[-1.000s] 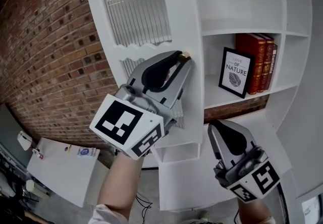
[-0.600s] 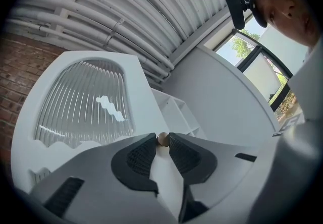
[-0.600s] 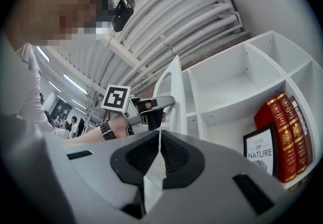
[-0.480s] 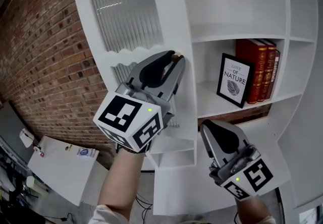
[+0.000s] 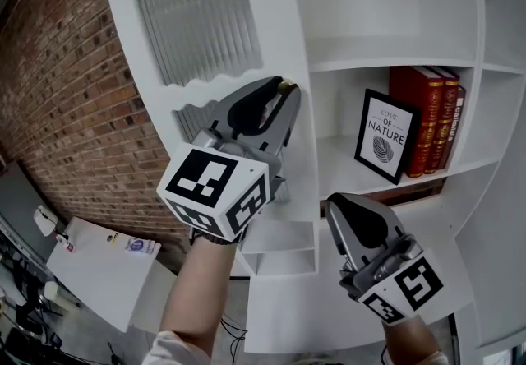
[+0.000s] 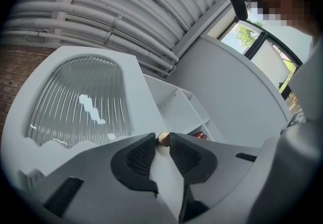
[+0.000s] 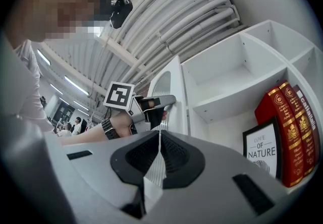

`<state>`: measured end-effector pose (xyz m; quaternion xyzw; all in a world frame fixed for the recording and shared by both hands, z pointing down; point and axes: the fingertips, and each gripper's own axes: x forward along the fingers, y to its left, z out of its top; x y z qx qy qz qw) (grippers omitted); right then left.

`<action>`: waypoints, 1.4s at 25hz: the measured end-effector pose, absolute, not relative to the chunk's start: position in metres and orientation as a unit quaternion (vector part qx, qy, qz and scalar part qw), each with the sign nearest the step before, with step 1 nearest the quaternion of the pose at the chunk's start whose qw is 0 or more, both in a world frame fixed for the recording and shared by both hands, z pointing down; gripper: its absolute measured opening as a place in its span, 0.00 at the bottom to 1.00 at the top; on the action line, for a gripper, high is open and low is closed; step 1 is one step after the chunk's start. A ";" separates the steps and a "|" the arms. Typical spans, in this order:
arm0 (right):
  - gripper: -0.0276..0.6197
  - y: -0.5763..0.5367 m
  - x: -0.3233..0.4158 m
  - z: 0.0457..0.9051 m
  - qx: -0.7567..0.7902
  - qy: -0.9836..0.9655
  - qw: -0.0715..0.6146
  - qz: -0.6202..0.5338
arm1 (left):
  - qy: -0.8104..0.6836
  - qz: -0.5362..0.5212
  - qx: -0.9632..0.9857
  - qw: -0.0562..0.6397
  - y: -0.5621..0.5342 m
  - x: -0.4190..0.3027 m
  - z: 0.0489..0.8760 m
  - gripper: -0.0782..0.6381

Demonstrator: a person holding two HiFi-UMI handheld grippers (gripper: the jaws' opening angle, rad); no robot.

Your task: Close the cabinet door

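The white cabinet door with a ribbed glass panel stands ajar at the left of the shelving. Its small brass knob sits between the tips of my left gripper. In the left gripper view the knob fills the gap at the tips of the left gripper, whose jaws are opening. My right gripper hangs lower right, in front of the cabinet's lower part. In its own view the right gripper is shut on nothing.
An open shelf holds a framed "Love of Nature" print and red books. A brick wall is behind the door at left. A white box stands on the floor at lower left.
The door edge, the knob and my left gripper have shifted left in the head view. The right gripper has drifted slightly left and down.
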<state>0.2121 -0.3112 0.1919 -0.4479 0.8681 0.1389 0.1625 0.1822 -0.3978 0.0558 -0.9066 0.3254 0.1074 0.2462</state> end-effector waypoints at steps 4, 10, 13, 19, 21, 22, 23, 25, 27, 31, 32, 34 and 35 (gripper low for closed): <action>0.07 -0.320 0.218 0.194 -0.443 0.870 0.166 0.135 | 0.339 0.102 -0.901 0.250 -0.410 0.187 0.056 0.24; 0.07 -0.333 0.227 0.199 -0.440 0.873 0.168 0.127 | 0.358 0.100 -0.893 0.253 -0.427 0.191 0.056 0.24; 0.07 -0.337 0.230 0.200 -0.440 0.874 0.167 0.125 | 0.364 0.102 -0.890 0.253 -0.433 0.192 0.056 0.24; 0.07 -0.341 0.237 0.202 -0.441 0.873 0.170 0.118 | 0.370 0.103 -0.889 0.247 -0.442 0.193 0.055 0.24; 0.07 -0.341 0.239 0.203 -0.440 0.874 0.170 0.117 | 0.371 0.105 -0.889 0.248 -0.442 0.193 0.055 0.24; 0.07 -0.341 0.240 0.203 -0.440 0.874 0.170 0.116 | 0.371 0.106 -0.888 0.249 -0.442 0.193 0.055 0.24; 0.07 -0.341 0.241 0.204 -0.440 0.874 0.170 0.115 | 0.371 0.108 -0.888 0.250 -0.442 0.193 0.055 0.24; 0.07 -0.342 0.241 0.205 -0.440 0.874 0.170 0.113 | 0.368 0.111 -0.888 0.252 -0.441 0.193 0.055 0.24; 0.07 -0.342 0.241 0.206 -0.438 0.876 0.170 0.110 | 0.362 0.111 -0.890 0.254 -0.441 0.193 0.054 0.25; 0.07 -0.340 0.237 0.209 -0.436 0.878 0.171 0.101 | 0.348 0.104 -0.896 0.254 -0.438 0.193 0.054 0.25; 0.07 -0.339 0.235 0.210 -0.435 0.878 0.171 0.101 | 0.344 0.106 -0.899 0.251 -0.436 0.193 0.055 0.25; 0.07 -0.338 0.232 0.211 -0.434 0.878 0.172 0.101 | 0.333 0.115 -0.904 0.242 -0.433 0.191 0.055 0.25; 0.07 -0.336 0.231 0.211 -0.434 0.878 0.173 0.100 | 0.329 0.119 -0.906 0.239 -0.431 0.190 0.055 0.25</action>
